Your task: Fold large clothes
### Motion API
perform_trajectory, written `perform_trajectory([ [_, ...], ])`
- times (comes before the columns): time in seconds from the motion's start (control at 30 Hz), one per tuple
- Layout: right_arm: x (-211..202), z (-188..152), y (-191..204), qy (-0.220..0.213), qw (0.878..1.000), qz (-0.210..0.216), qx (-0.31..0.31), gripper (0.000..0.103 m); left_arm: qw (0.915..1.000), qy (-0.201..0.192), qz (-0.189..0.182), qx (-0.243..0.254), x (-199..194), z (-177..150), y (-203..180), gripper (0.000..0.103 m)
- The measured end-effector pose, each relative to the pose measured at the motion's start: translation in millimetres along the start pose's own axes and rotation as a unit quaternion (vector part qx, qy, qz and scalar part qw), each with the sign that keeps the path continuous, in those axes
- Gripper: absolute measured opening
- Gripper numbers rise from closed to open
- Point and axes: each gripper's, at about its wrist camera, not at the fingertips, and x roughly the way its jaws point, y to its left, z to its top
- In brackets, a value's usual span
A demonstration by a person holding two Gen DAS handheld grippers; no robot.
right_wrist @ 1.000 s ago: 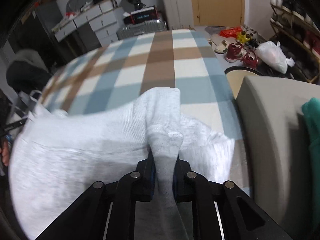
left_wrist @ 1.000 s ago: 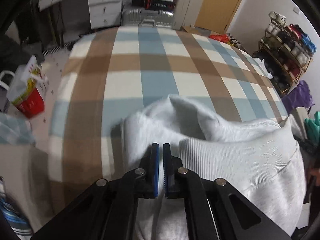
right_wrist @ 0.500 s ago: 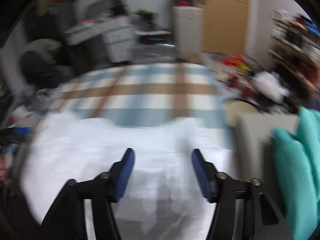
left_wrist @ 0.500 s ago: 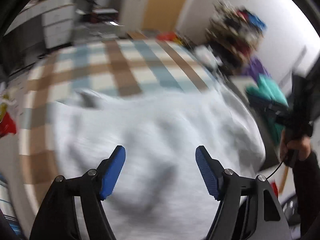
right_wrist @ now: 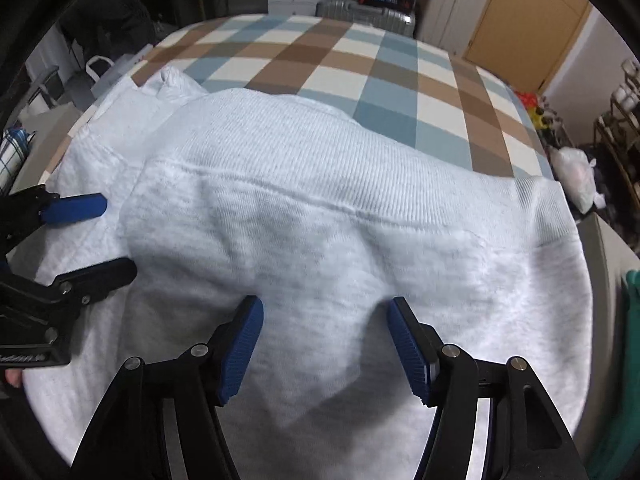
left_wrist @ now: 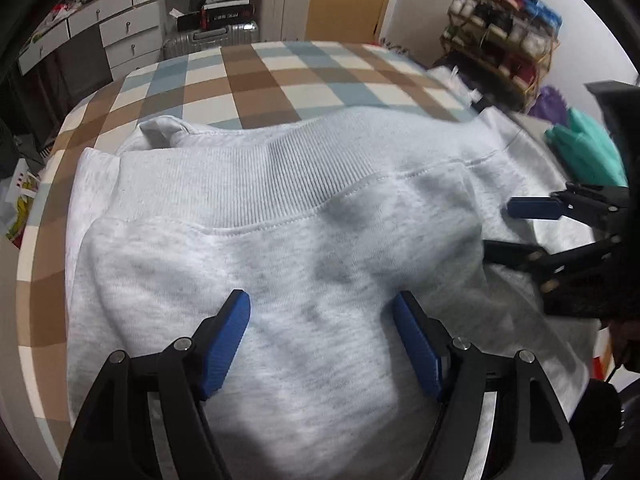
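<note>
- Grey fleece, a sweatshirt (left_wrist: 312,248), lies folded on the checked blanket (left_wrist: 248,76); its ribbed hem band (left_wrist: 280,176) runs side to side across both wrist views, so the long axis lies crosswise to both grippers.
- From the left gripper (left_wrist: 322,340) the garment spreads straight ahead and below; its blue pads stand spread, nothing between them but cloth underneath, not pinched.
- From the right gripper (right_wrist: 324,344) it lies the same way; its jaws are also spread and empty.
- Neither hand looks clearly nearer: each hovers over its own half, left nearer the bunched corner (left_wrist: 164,128), right nearer the far-side hem end.
- One second ago both grippers were pressed together, the right visibly on a fold of cloth; now both have let go and the hem lies flat on the body.
</note>
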Motion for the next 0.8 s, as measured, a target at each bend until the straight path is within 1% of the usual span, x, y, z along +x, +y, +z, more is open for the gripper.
perform_trajectory([
  [0.03,-13,-3,-5,-0.006,1.000,0.001,0.009,0.059,1.0000,-0.001,-0.003,-0.008,-8,-3,2,0.071],
  [0.1,-38,-13,-9,-0.035,0.999,0.012,0.033,0.061,0.9997,-0.002,-0.022,-0.012,-21,-6,1,0.071],
  [0.13,-56,-22,-12,-0.054,0.997,0.035,0.046,0.061,0.9988,-0.017,-0.046,-0.008,-34,-11,-2,0.071],
  [0.17,-64,-28,-11,-0.062,0.995,0.053,0.053,0.061,0.9980,-0.028,-0.058,0.001,-42,-14,-6,0.071],
  [0.2,-72,-35,-11,-0.068,0.993,0.076,0.062,0.061,0.9976,-0.033,-0.057,0.021,-52,-19,-12,0.071],
  [0.23,-77,-46,-8,-0.074,0.988,0.110,0.075,0.063,0.9976,-0.032,-0.045,0.042,-54,-24,-20,0.071],
  [0.27,-77,-50,-4,-0.071,0.986,0.129,0.080,0.065,0.9976,-0.024,-0.027,0.059,-50,-27,-26,0.071],
  [0.3,-72,-54,3,-0.066,0.986,0.134,0.079,0.066,0.9975,-0.008,-0.006,0.070,-42,-30,-28,0.071],
  [0.33,-61,-61,14,-0.053,0.989,0.117,0.069,0.066,0.9972,0.015,0.009,0.073,-30,-35,-28,0.072],
  [0.37,-49,-63,19,-0.042,0.992,0.101,0.060,0.067,0.9975,0.034,0.012,0.061,-18,-39,-24,0.074],
  [0.4,-28,-70,28,-0.027,0.994,0.093,0.051,0.070,0.9980,0.034,0.016,0.050,-12,-40,-22,0.079],
  [0.43,-17,-72,29,-0.026,0.994,0.089,0.058,0.074,0.9980,0.031,0.026,0.049,-11,-39,-21,0.087],
  [0.47,-16,-70,30,-0.037,0.994,0.081,0.070,0.073,0.9977,0.035,0.038,0.045,-8,-37,-21,0.089],
  [0.5,-16,-65,34,-0.032,0.995,0.065,0.074,0.073,0.9978,0.036,0.042,0.037,-6,-36,-19,0.094],
  [0.57,-17,-60,41,-0.018,0.996,0.042,0.072,0.072,0.9986,0.036,0.030,0.023,-8,-34,-16,0.094],
  [0.6,-20,-58,42,-0.009,0.996,0.042,0.074,0.071,0.9990,0.034,0.025,0.017,-14,-34,-14,0.093],
  [0.63,-28,-59,40,-0.010,0.995,0.053,0.083,0.067,0.9994,0.032,0.014,0.007,-22,-34,-12,0.092],
  [0.67,-36,-62,38,-0.018,0.994,0.062,0.089,0.067,0.9996,0.029,-0.003,-0.002,-29,-35,-10,0.092],
  [0.7,-44,-67,36,-0.027,0.993,0.069,0.094,0.067,0.9992,0.025,-0.029,-0.008,-37,-38,-9,0.092],
  [0.73,-53,-72,35,-0.037,0.992,0.077,0.096,0.068,0.9984,0.025,-0.051,-0.006,-42,-44,-10,0.092],
  [0.77,-60,-78,35,-0.045,0.990,0.089,0.097,0.068,0.9983,0.029,-0.049,0.004,-40,-48,-13,0.092],
  [0.8,-62,-84,35,-0.049,0.988,0.102,0.102,0.070,0.9985,0.037,-0.036,0.018,-37,-53,-18,0.092],
])
